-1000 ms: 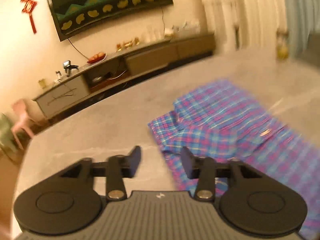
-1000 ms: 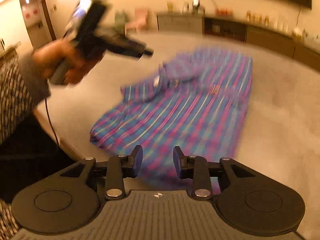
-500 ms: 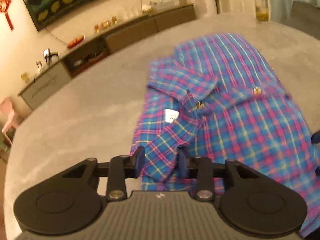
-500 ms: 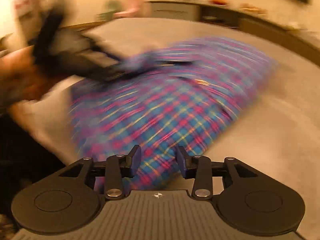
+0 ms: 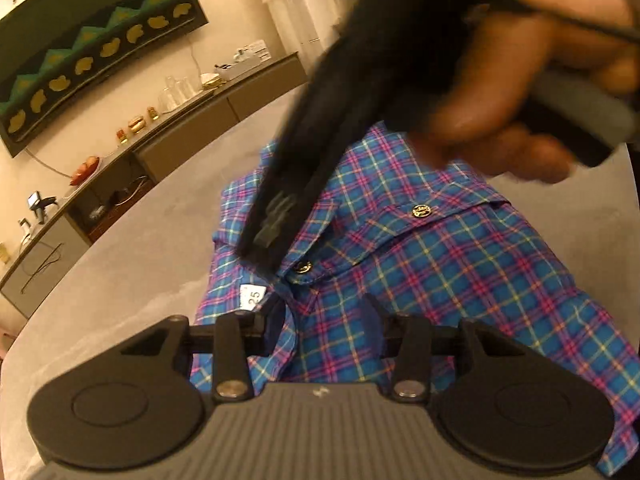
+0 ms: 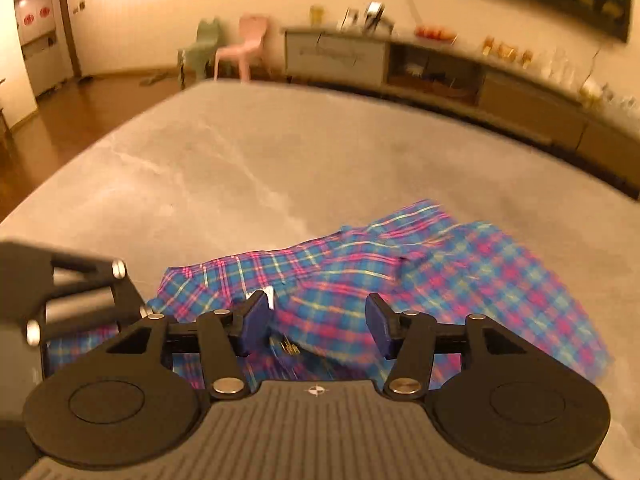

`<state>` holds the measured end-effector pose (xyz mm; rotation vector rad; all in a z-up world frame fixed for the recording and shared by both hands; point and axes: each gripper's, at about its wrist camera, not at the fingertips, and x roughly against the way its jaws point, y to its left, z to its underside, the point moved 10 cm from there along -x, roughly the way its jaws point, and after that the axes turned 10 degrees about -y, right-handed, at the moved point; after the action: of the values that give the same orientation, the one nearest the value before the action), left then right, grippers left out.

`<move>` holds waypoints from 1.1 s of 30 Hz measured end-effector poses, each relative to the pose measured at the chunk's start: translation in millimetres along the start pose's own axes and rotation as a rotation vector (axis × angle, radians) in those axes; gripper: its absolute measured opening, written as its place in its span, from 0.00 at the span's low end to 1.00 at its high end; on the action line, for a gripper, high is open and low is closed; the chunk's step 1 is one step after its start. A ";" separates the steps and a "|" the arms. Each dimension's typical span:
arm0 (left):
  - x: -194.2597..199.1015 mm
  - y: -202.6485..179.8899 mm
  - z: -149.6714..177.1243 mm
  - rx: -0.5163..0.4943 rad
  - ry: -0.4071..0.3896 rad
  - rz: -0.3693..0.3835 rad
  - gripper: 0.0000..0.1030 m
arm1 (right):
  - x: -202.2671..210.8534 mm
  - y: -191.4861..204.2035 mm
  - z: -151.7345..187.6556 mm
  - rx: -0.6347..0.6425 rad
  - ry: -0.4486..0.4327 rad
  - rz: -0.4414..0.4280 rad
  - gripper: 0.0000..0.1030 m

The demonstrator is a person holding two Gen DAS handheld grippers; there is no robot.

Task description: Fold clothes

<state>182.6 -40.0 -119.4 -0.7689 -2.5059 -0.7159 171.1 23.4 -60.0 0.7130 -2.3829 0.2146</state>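
A blue and pink plaid shirt (image 5: 440, 264) lies on the grey table (image 5: 132, 264), collar and white size tag (image 5: 253, 297) toward me. My left gripper (image 5: 320, 320) is open, low over the collar, with cloth between its fingers. My right gripper (image 6: 316, 324) is open just above the collar area of the shirt (image 6: 460, 280). In the left wrist view the right gripper's fingers (image 5: 276, 220) reach down to the collar, held by a hand (image 5: 500, 92). Part of the left gripper (image 6: 72, 292) shows at the left of the right wrist view.
A long low sideboard (image 6: 400, 64) with bottles and small items runs along the far wall under a dark wall picture (image 5: 88, 48). A pink chair (image 6: 244, 46) and a green chair (image 6: 204, 46) stand beyond the table's far left corner.
Both grippers have dropped down onto the shirt's collar area and opened wider. The right gripper swung in from the shirt's side to just above the left one.
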 end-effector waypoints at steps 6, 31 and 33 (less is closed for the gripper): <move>-25.8 -11.5 4.8 -0.062 0.010 0.041 0.37 | -3.8 -1.9 4.5 0.023 0.024 -0.027 0.06; -50.0 -16.5 -3.4 -0.085 0.033 0.086 0.32 | 22.3 -42.1 3.9 -0.151 -0.026 -0.160 0.00; -39.4 -25.8 -2.4 -0.086 0.034 0.089 0.32 | 32.6 -17.4 12.0 -0.021 -0.023 -0.192 0.02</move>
<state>197.4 -75.2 -147.2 -0.8843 -2.4074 -0.8031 152.9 -9.4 -49.7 0.9325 -2.3167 0.1007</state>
